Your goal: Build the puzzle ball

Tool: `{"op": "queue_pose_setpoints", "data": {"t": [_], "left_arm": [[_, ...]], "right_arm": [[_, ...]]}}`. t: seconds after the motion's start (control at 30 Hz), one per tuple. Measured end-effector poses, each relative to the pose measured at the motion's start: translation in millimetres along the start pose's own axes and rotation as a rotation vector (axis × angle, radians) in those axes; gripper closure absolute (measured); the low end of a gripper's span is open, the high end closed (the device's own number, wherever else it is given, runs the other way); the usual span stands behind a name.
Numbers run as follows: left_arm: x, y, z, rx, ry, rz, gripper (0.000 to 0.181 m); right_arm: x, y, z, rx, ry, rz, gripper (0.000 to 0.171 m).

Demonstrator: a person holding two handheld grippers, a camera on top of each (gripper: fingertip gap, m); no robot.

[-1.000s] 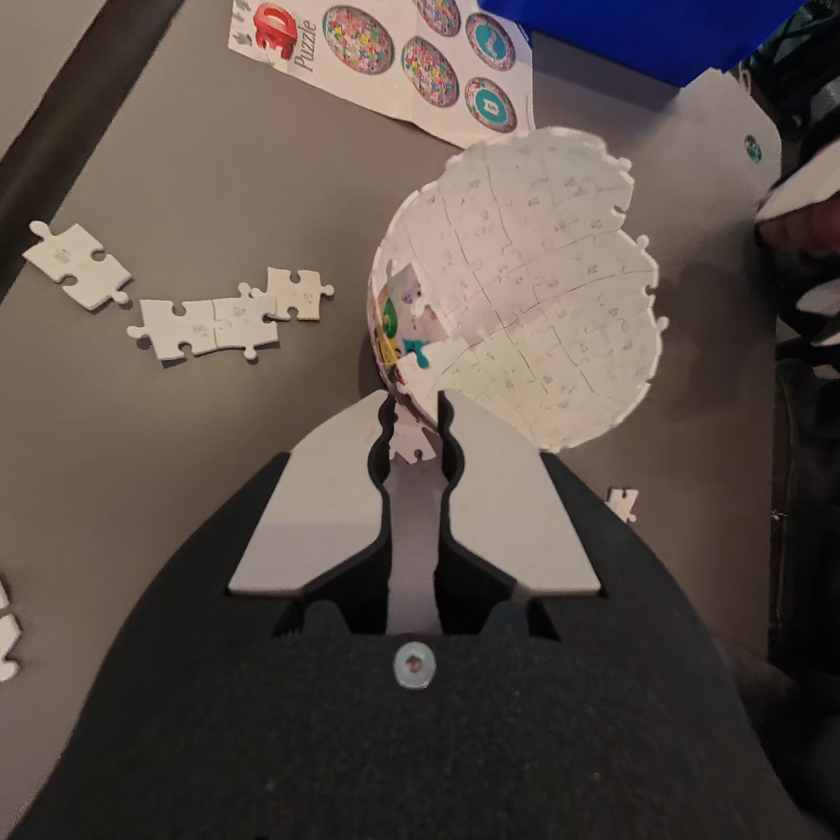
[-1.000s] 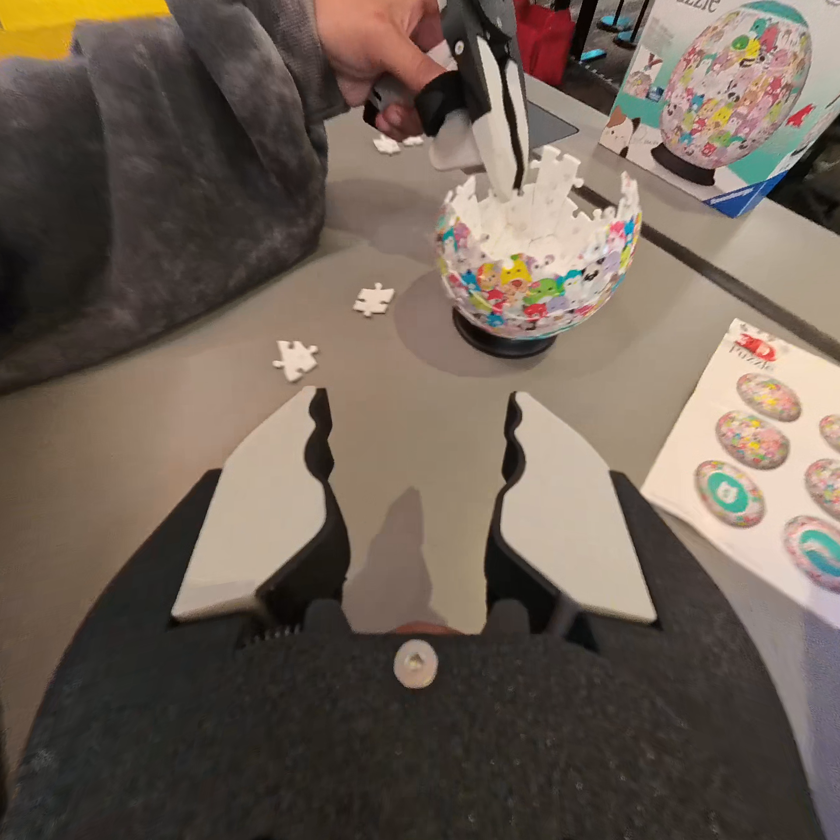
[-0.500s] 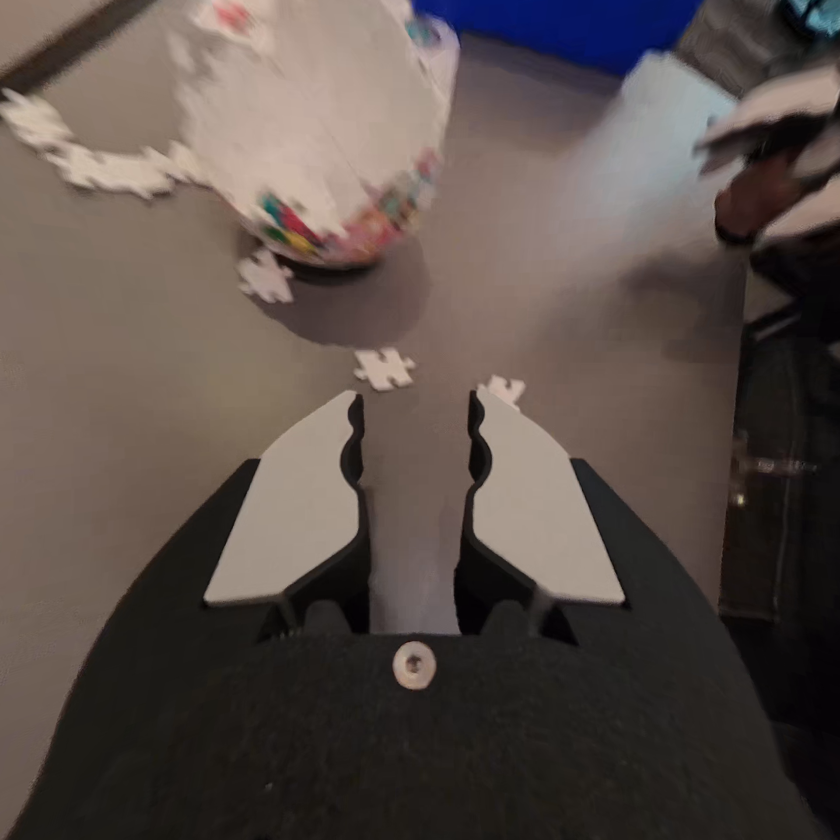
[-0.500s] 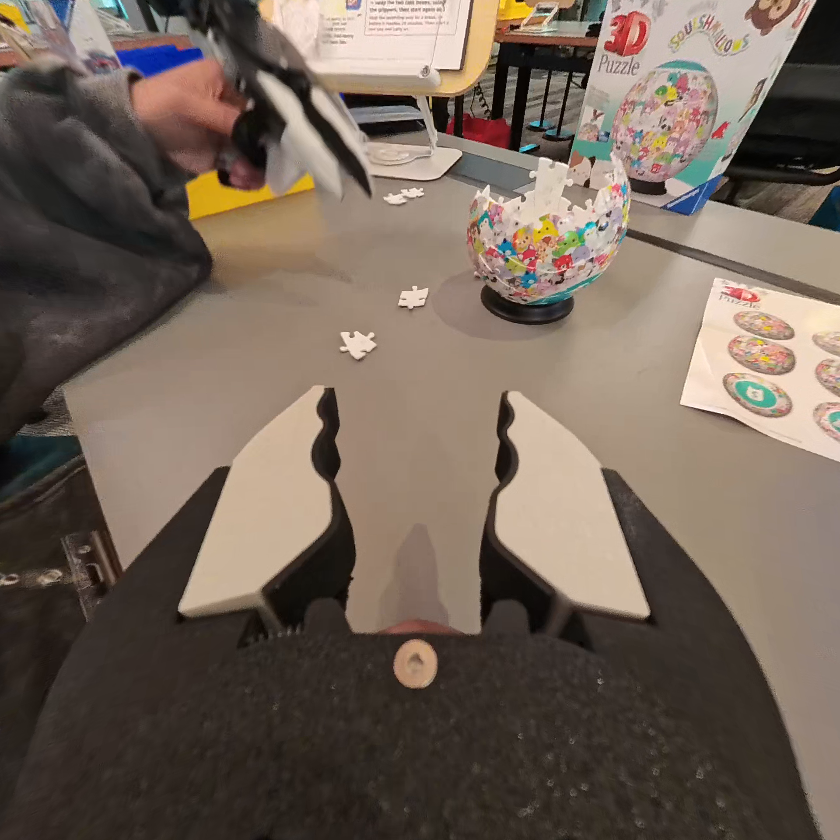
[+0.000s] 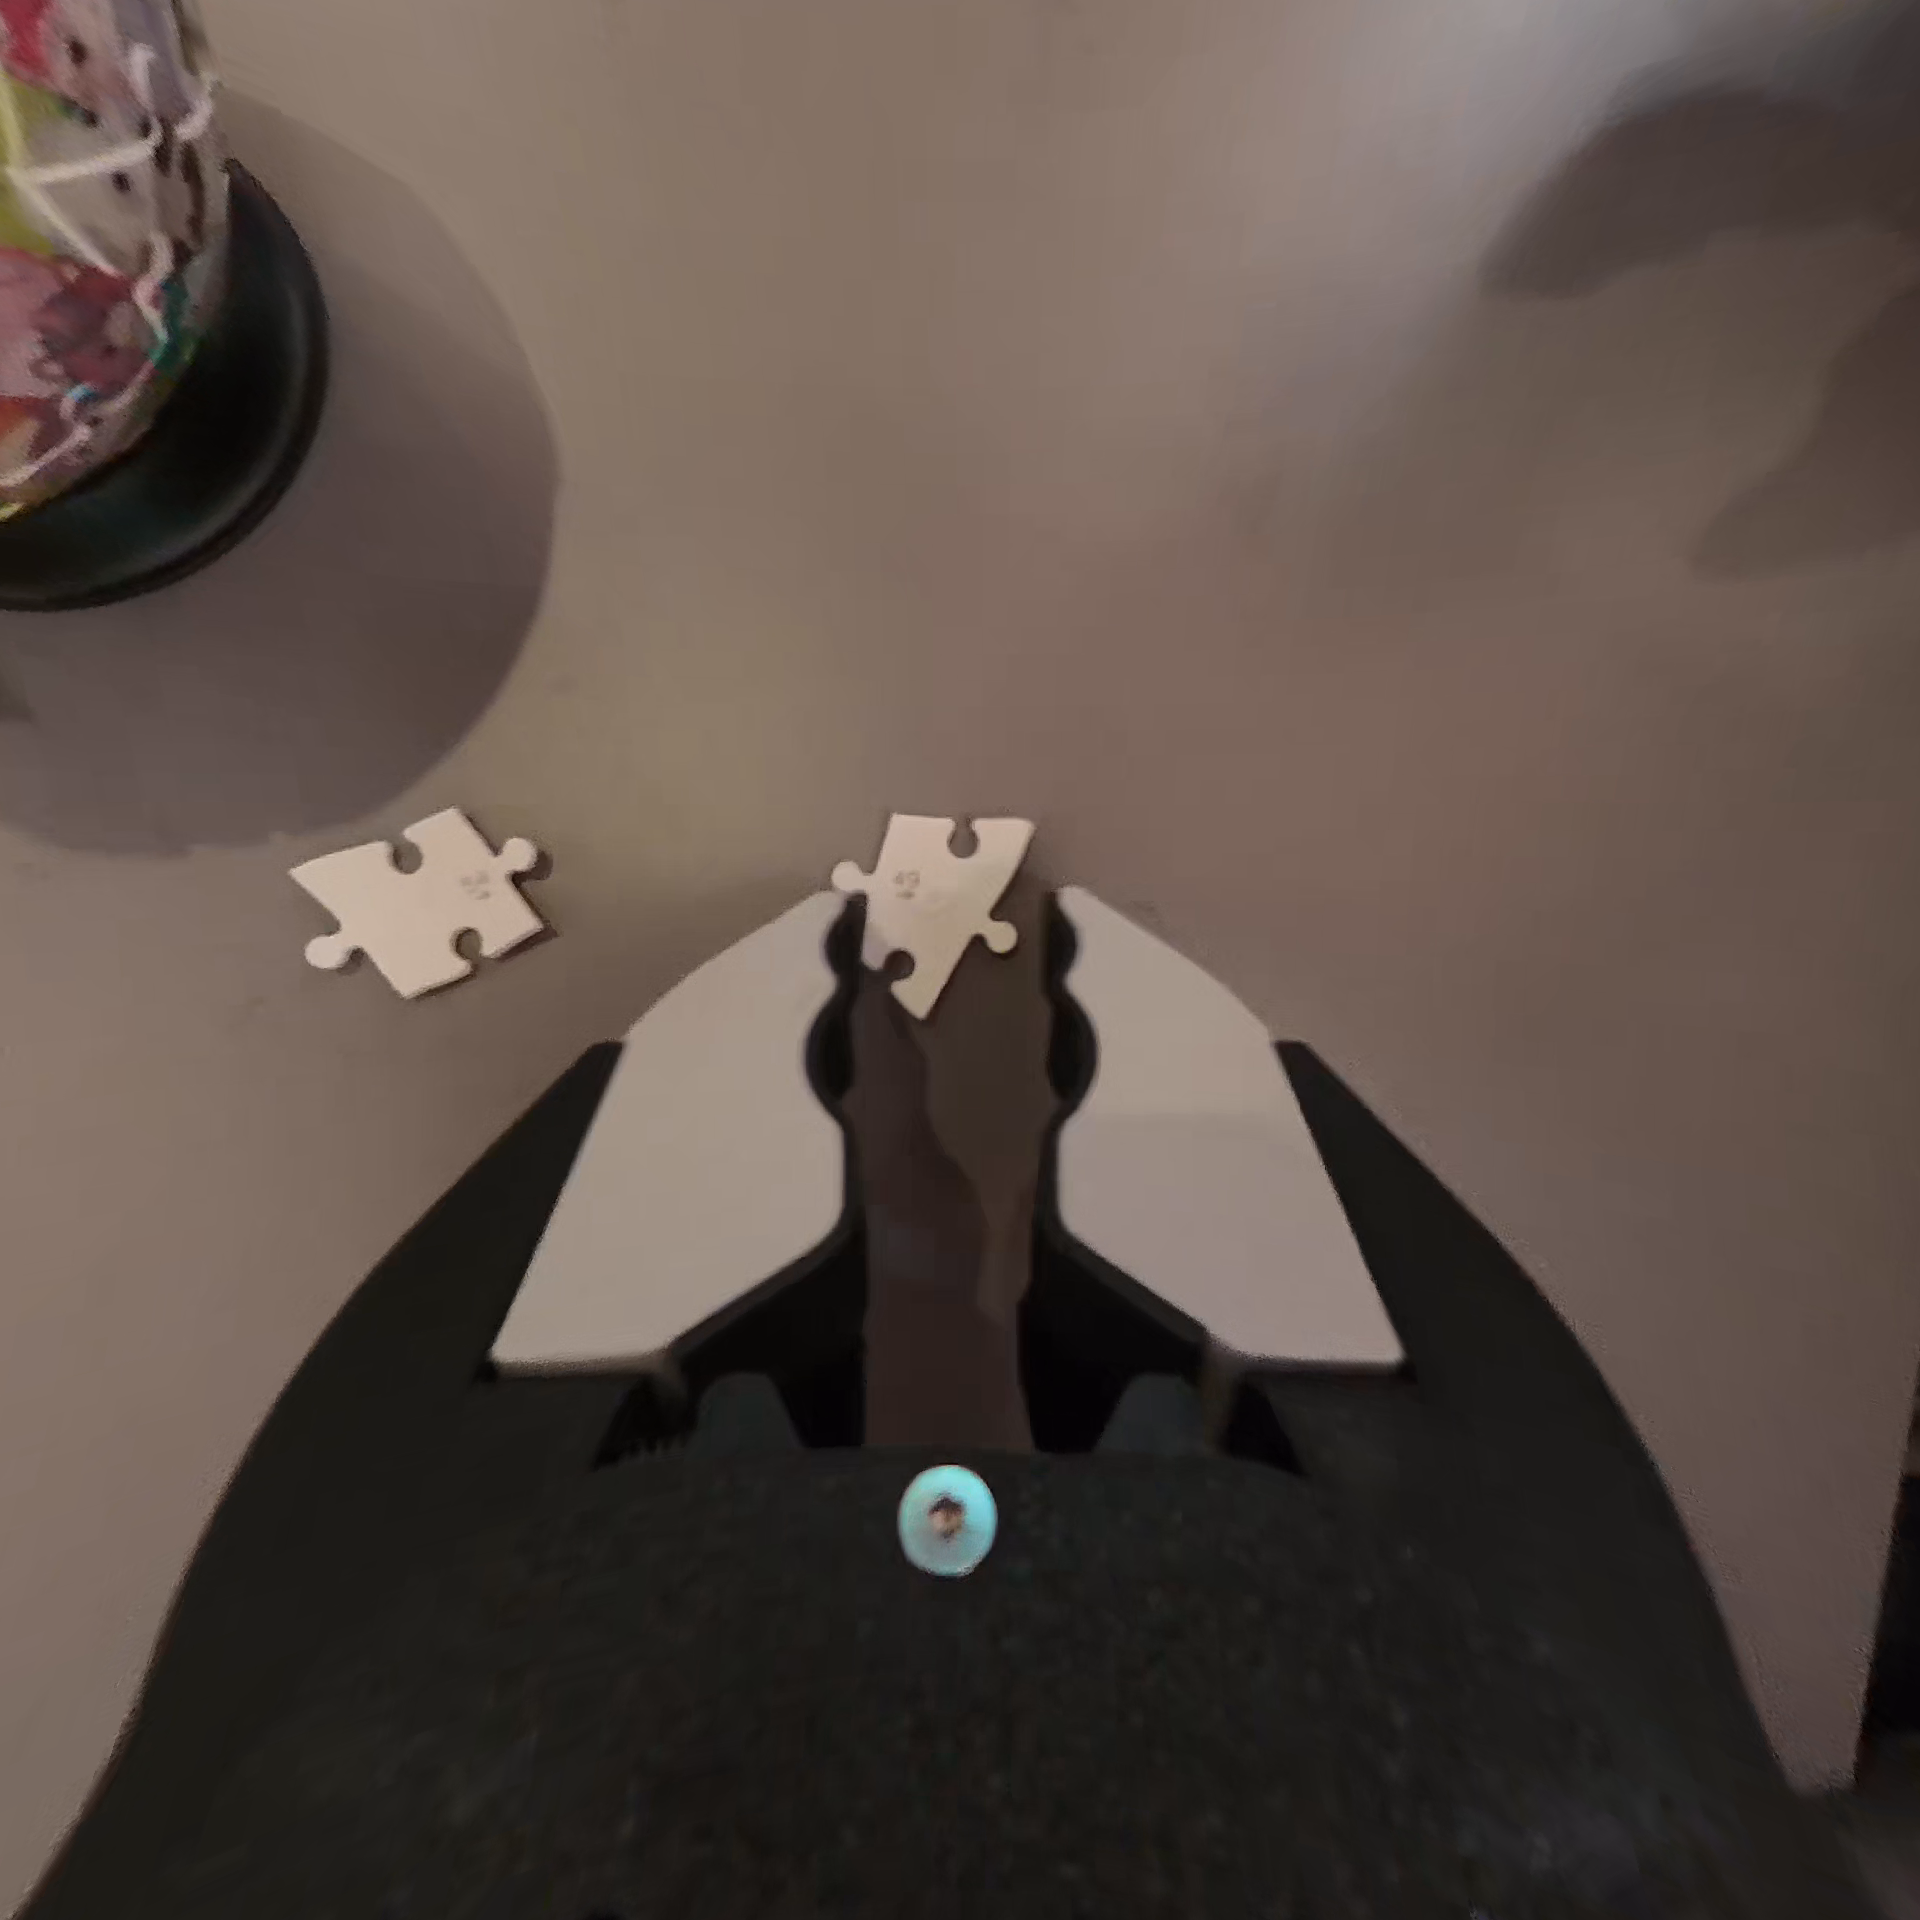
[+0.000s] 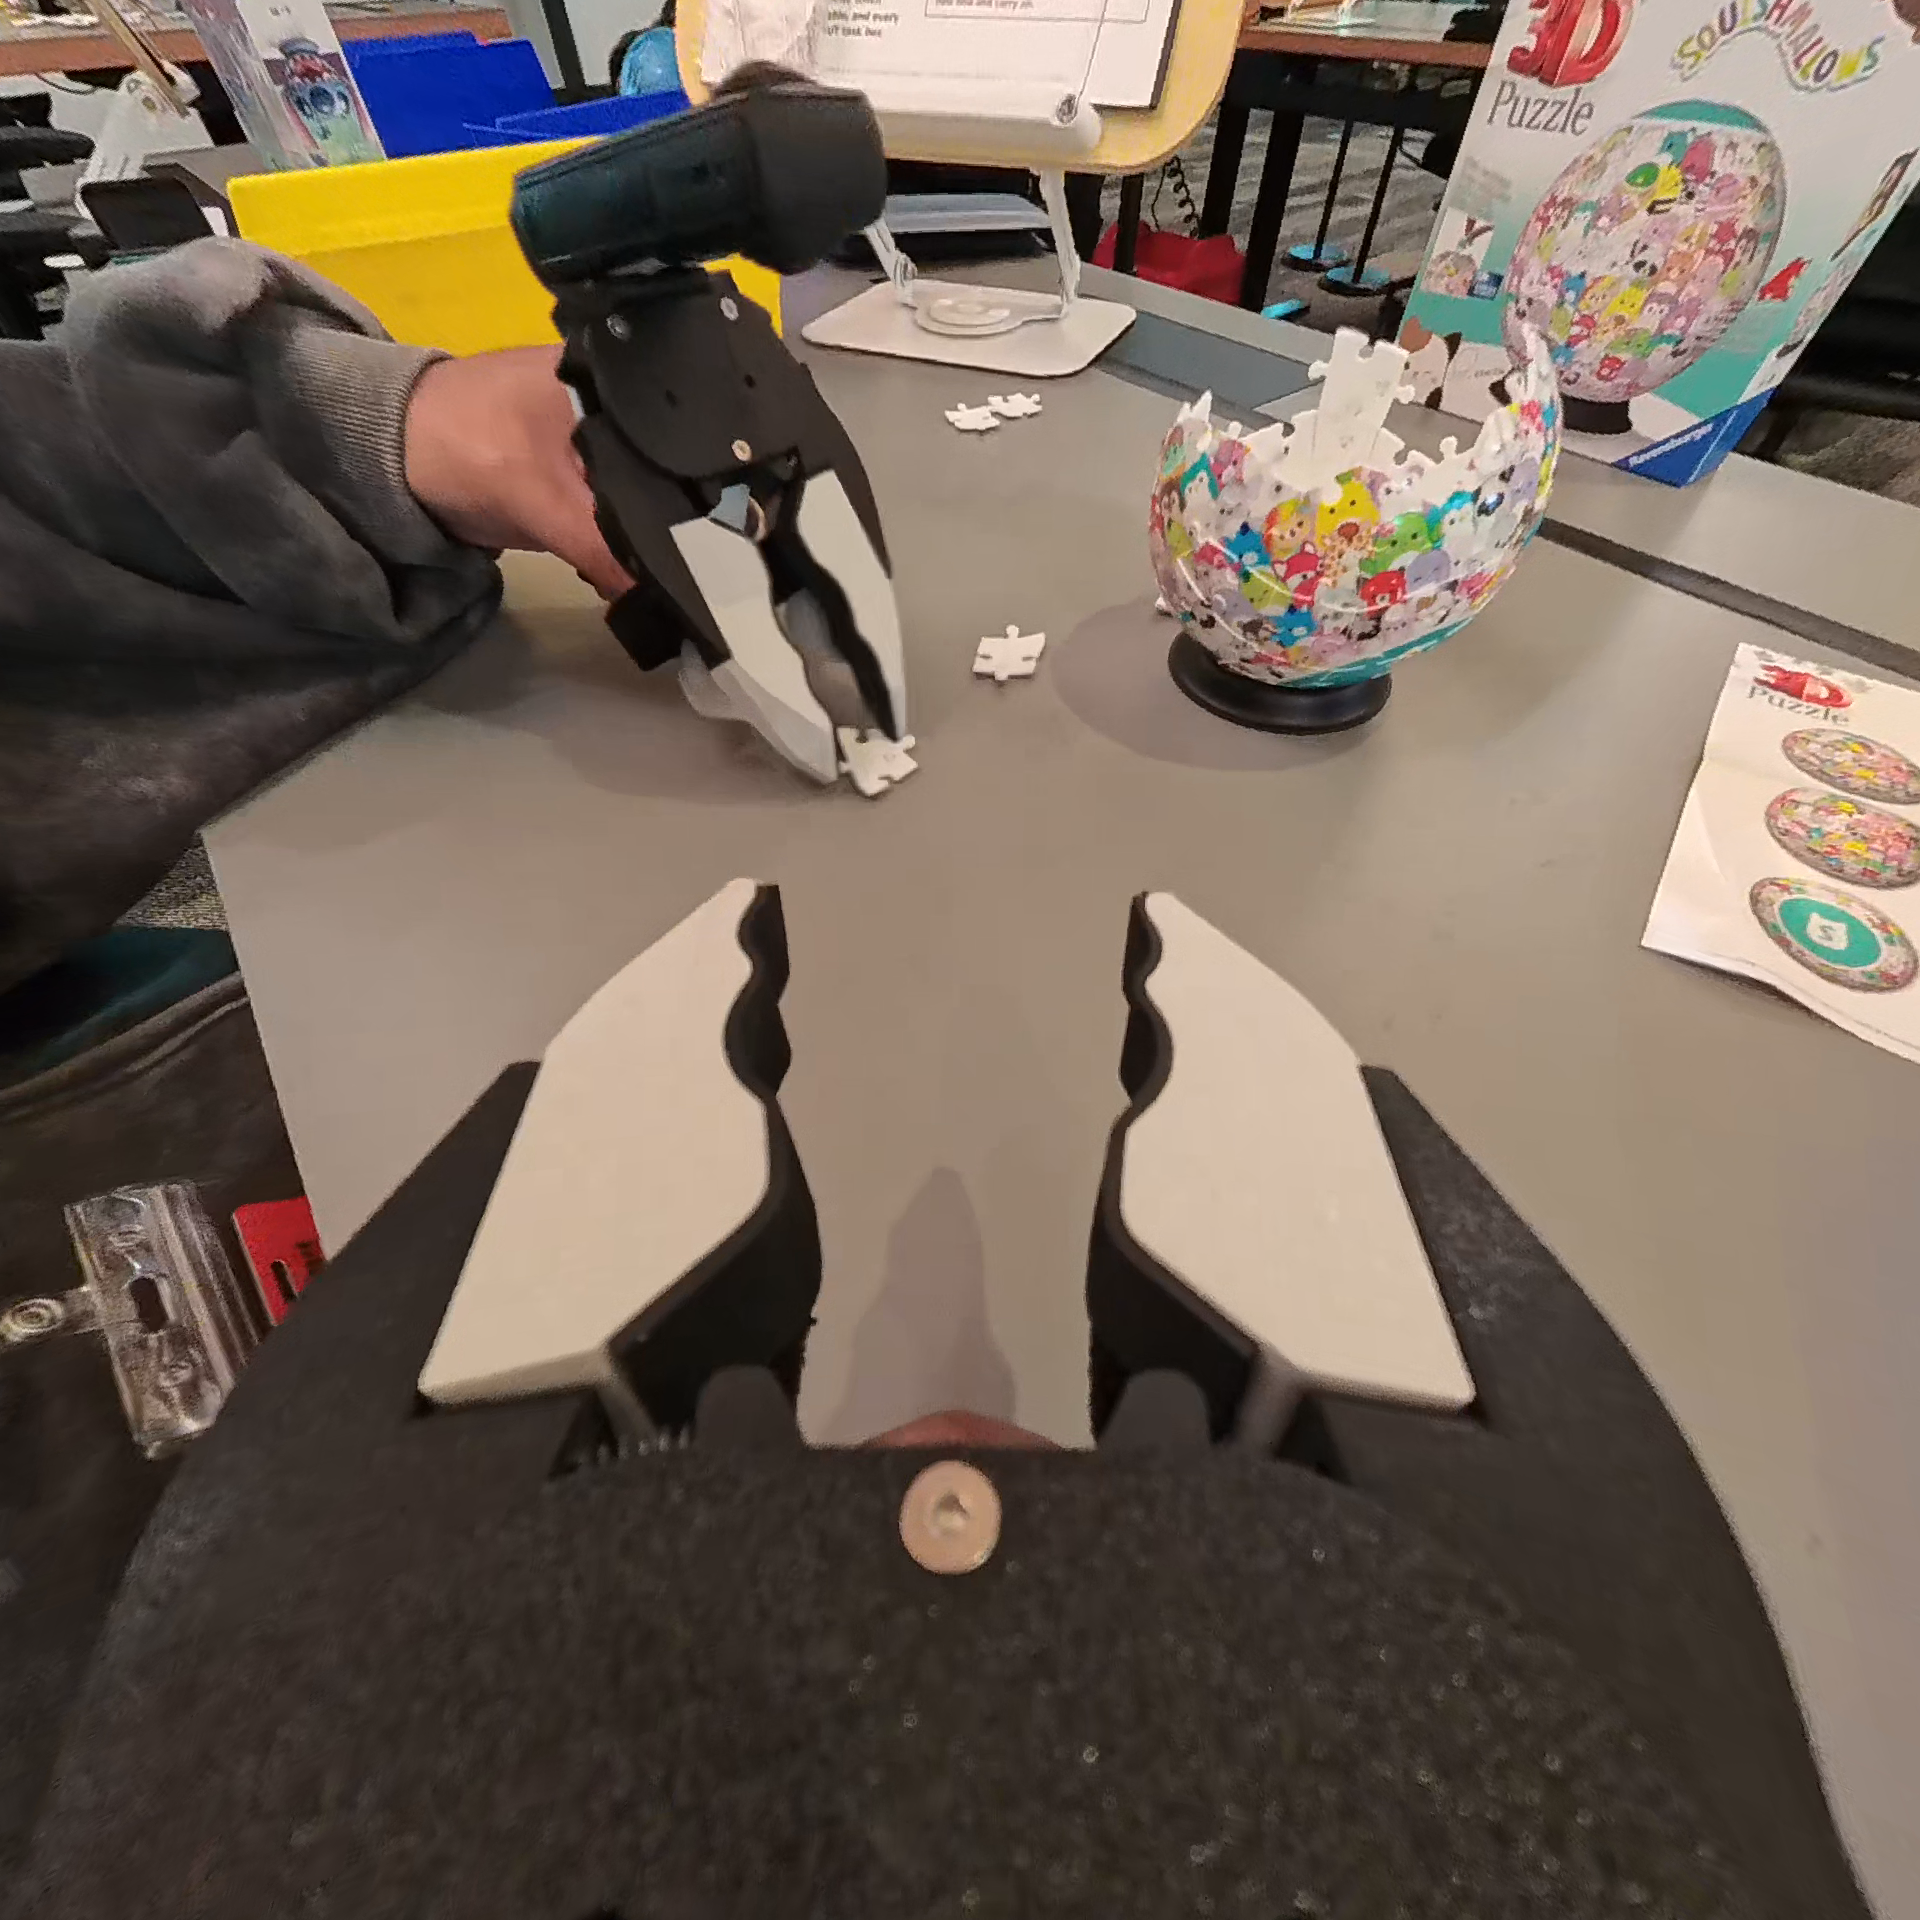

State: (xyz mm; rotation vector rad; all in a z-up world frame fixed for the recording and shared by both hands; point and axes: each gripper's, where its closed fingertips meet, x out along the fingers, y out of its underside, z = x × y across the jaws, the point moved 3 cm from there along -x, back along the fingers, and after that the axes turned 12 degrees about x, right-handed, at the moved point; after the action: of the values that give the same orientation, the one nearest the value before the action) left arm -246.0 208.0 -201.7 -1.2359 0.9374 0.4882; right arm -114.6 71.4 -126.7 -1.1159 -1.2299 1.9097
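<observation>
Down from the ball's rim a second ago, the left gripper (image 5: 948,914) now points at the grey table (image 5: 1143,520), its tips straddling a loose white puzzle piece (image 5: 935,899) that lies blank side up. Its jaws stand a little apart around the piece: the left fingertip (image 5: 821,920) touches or nearly touches one edge, while a narrow gap shows on the other side, so the piece is bracketed rather than clamped. From the right wrist view the same gripper (image 6: 868,743) leans steeply down, held by a hand (image 6: 488,468) in a grey sleeve (image 6: 187,499), with that piece (image 6: 881,761) at its tips on the table.

A second white piece (image 5: 421,899) lies just left of it, near the shadow of the puzzle ball (image 6: 1351,551). That ball is a half-built, many-coloured bowl with a jagged rim, seated on a black ring stand (image 6: 1278,696) towards the right of the table; one white piece sticks up above its rim.

Nearer the camera, the right gripper (image 6: 951,914) hangs over bare table with its jaws wide apart and nothing between them. An instruction sheet (image 6: 1808,831) lies at the right edge, the puzzle box (image 6: 1662,208) stands behind the ball, two joined pieces (image 6: 992,410) rest farther back, and a yellow bin (image 6: 395,239) sits behind the hand.
</observation>
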Motion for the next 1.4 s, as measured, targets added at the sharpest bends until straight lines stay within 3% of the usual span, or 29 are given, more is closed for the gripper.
{"op": "queue_pose_setpoints", "data": {"t": [0.07,0.23,0.5,0.67,0.83,0.87,0.93,1.17,1.23,1.33,1.4], "left_arm": [[2,-2,-3,0.023,-0.021,0.005,0.168],[2,-7,-6,0.039,-0.102,-0.015,0.181],[-5,-14,-13,-0.006,-0.113,-0.065,0.181],[-9,-17,-23,-0.029,-0.117,-0.105,0.14],[7,-12,-20,-0.001,-0.184,-0.004,0.125],[9,-12,-22,-0.003,-0.173,-0.003,0.126],[12,-15,-27,-0.005,-0.132,-0.023,0.151],[13,-19,-27,0.053,-0.182,-0.022,0.156],[8,-25,-28,0.113,-0.226,-0.048,0.181],[-2,-38,-31,0.17,-0.286,-0.105,0.181],[-3,-38,-31,0.178,-0.297,-0.089,0.181]], "right_arm": [[-1,1,-2,0.0,0.01,0.006,0.11],[-3,2,-1,0.011,0.002,0.004,0.111],[5,8,5,-0.032,-0.009,0.05,0.111],[6,9,6,-0.034,-0.016,0.06,0.112],[6,10,8,-0.032,-0.024,0.065,0.112],[6,10,8,-0.034,-0.023,0.067,0.112],[6,10,7,-0.036,-0.022,0.067,0.112],[8,13,8,-0.025,-0.035,0.08,0.112],[10,15,9,-0.015,-0.047,0.092,0.112],[20,21,13,0.091,-0.099,0.132,0.113],[27,26,14,0.174,-0.141,0.178,0.125]]}}
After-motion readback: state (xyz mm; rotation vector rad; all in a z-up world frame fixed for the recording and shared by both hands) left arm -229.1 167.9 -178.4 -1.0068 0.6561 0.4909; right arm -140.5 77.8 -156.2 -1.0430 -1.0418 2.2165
